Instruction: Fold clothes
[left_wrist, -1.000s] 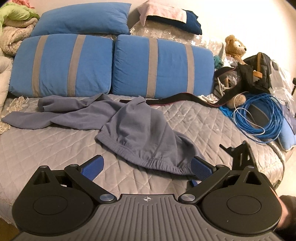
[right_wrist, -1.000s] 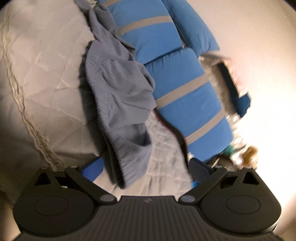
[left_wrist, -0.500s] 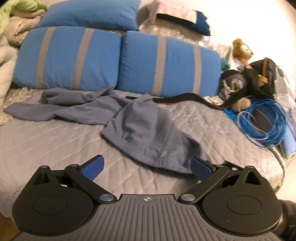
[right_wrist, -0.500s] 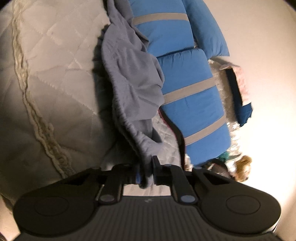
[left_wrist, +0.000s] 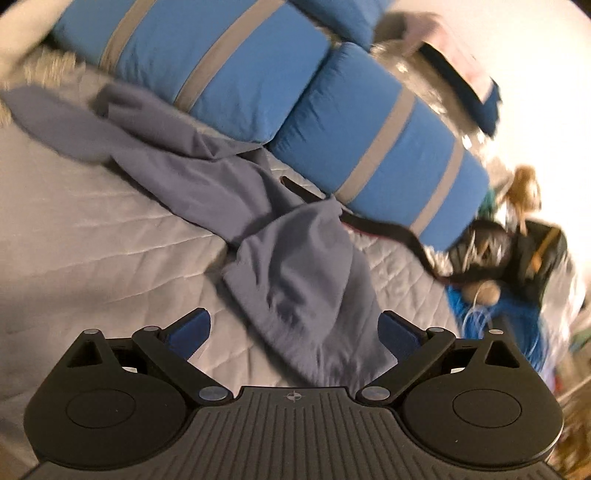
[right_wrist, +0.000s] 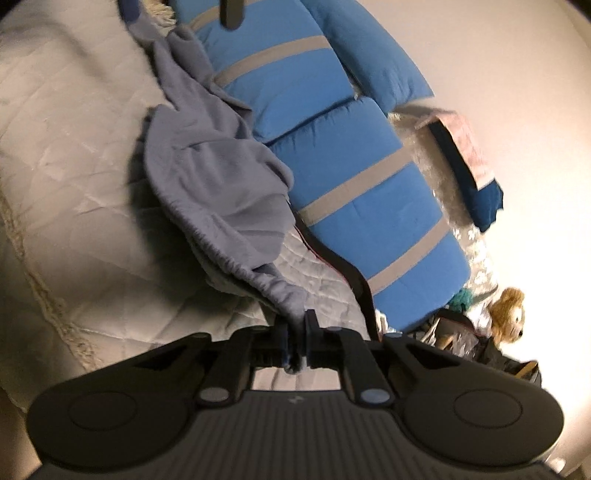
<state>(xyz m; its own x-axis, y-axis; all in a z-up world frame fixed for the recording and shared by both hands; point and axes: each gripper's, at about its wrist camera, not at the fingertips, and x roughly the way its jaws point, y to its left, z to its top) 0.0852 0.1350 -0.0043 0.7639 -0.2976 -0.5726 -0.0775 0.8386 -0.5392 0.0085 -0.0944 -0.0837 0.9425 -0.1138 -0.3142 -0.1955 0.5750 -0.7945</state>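
Trousers (right_wrist: 218, 184): grey, crumpled across the quilt (left_wrist: 92, 236), legs trailing toward the pillows (left_wrist: 380, 155), elastic waistband nearest you. A second before, your right gripper (right_wrist: 295, 343) stood wide over that waistband; it had since clamped on the hem and lifted it slightly. Your left gripper (left_wrist: 291, 332) had swung in over the waist end, fingers spread, holding nothing. Judged: one corner secured, the other awaiting a grip before spreading flat. Around: black strap (left_wrist: 388, 229), blue cable (left_wrist: 524, 325), teddy bear (right_wrist: 508, 310), pale wall.

Blue striped pillows (left_wrist: 380, 147), teddy bear (right_wrist: 508, 314), blue cable (left_wrist: 517, 325).
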